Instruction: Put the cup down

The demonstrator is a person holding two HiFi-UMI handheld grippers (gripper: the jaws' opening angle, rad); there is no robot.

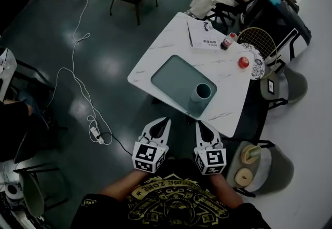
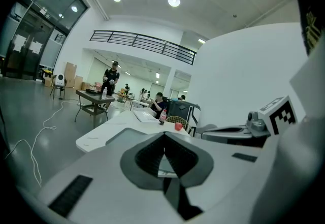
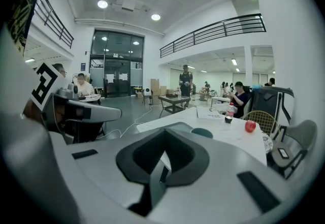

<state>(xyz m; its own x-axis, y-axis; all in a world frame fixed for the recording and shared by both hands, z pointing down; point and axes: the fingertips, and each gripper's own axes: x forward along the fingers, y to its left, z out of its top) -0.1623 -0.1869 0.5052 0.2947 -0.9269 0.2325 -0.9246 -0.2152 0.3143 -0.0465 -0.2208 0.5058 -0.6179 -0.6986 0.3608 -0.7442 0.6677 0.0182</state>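
- Left gripper: fingers closed together, with nothing between them.
- Right gripper: fingers closed together, also empty.
- Cup stands upright on the tray on the table, ahead of the right fingers and apart from them.

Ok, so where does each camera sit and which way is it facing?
Head view: from the person's head, steeply down on table, cup, left gripper, right gripper.
Left gripper view: along its own shut jaws toward the table; right gripper at right.
Right gripper view: likewise; left gripper at left.
Shared: the red round object.
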